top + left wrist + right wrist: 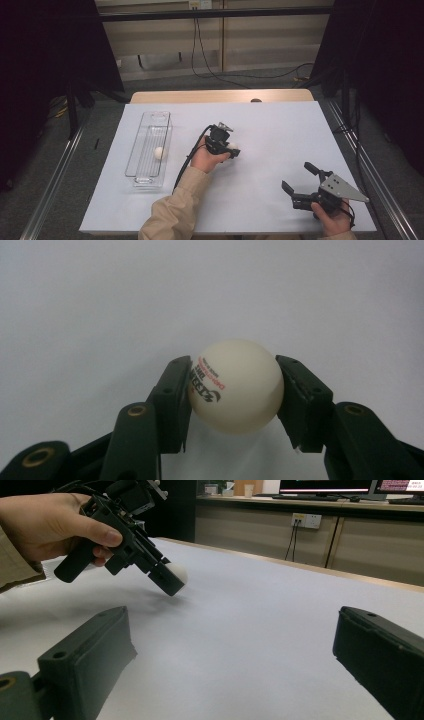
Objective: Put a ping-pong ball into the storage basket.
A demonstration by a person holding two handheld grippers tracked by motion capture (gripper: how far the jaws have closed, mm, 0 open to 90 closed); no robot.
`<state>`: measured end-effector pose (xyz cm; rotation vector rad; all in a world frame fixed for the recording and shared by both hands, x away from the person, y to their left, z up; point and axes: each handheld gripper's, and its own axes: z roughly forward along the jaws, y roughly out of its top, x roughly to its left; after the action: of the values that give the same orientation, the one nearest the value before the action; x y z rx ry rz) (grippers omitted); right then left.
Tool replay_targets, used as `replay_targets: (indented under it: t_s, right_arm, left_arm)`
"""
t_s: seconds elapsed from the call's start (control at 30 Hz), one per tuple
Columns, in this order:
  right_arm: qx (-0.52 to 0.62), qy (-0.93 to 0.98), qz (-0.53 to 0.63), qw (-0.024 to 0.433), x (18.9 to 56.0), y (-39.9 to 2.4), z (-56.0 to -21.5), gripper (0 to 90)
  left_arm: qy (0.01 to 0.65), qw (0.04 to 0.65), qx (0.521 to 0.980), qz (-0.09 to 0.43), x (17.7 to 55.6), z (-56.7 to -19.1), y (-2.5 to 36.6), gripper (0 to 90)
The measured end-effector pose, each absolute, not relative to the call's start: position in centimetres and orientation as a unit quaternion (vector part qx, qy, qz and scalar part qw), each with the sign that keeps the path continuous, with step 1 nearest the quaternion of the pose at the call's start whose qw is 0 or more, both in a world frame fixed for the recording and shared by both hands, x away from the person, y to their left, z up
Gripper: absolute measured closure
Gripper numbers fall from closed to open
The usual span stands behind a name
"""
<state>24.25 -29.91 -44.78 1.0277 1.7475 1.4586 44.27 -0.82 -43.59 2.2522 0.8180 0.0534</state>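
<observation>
On the left half of the white table sheet (280, 125) sits one long clear plastic tray w/ a wire rack inside (148, 150), set lengthwise away from the person; one small white ball (159, 153) lies in it, roughly mid-length, nearer the tray's right wall. Count so far: 1 tray, 2 balls total, 2 grippers. Second ball is the cream-white table-tennis ball w/ black & red print (236, 386), clamped between the black jaws of the left gripper (231, 148), pads pressing on both sides of it; print faces the left jaw in the left gripper view. That gripper is near the table's middle, to the right of the tray & well apart from it, tilted down toward the sheet; in the right gripper view the ball (176, 573) hangs low over the sheet, can't tell if it touches. Left hand (207, 157) in a tan sleeve wraps the handle, black cable trailing back along the arm. Right gripper (299, 179) w/ grey three-cornered plate is at the near right part of the table, held by the right hand (334, 220), jaws spread wide w/ nothing between them, just bare sheet. Both grippers well apart from each other.
</observation>
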Motion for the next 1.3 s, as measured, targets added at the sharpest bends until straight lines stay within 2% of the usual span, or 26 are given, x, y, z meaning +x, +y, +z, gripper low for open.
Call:
replay_targets:
  t_s: [1.3]
  right_arm:
    - [0.385, 0.668, 0.552, 0.318, 24.3, -29.7, -44.7, 1.9]
  left_arm:
    - [0.318, 0.374, 0.871, 0.005, 42.9, -42.2, 1.9, 51.1]
